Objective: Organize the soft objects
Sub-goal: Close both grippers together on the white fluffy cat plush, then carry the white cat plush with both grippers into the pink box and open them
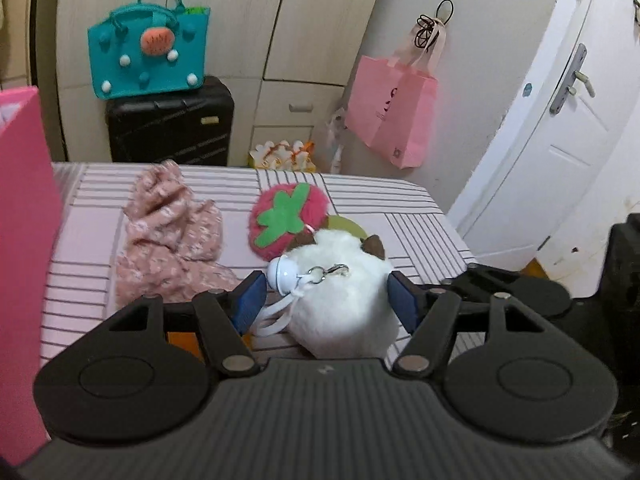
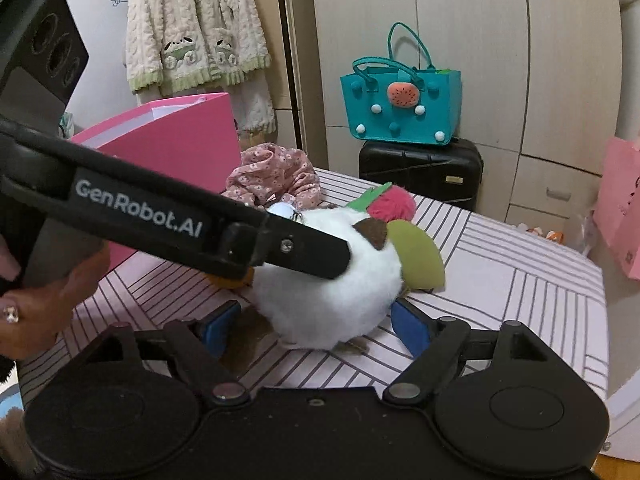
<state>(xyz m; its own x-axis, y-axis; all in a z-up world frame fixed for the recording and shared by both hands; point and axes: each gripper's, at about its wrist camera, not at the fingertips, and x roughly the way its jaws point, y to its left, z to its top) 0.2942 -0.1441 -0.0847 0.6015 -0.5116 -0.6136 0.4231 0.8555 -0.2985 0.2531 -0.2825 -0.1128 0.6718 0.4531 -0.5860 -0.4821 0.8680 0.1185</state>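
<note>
**Two grippers around one fluffy white toy**

A round, fuzzy white toy with small brown felt ears sits on the bed, which has a smooth pink sheet with thin dark stripes. The left gripper has its blue pads on both sides of the toy, spread wide; I cannot tell if they press it. The right gripper is spread wide too, with the toy's bottom between its pads.

Behind the toy lies a shaggy pink strawberry with a flat green felt leaf, touching it. Beside that is a crumpled flowery pink cloth.

Only the left view shows the toy's shiny white bell and metal clip. Only the right view shows the hand holding the left gripper (its black finger lies across the fur), a flat green felt piece, and the stiff pink bag standing on the bed.
</note>
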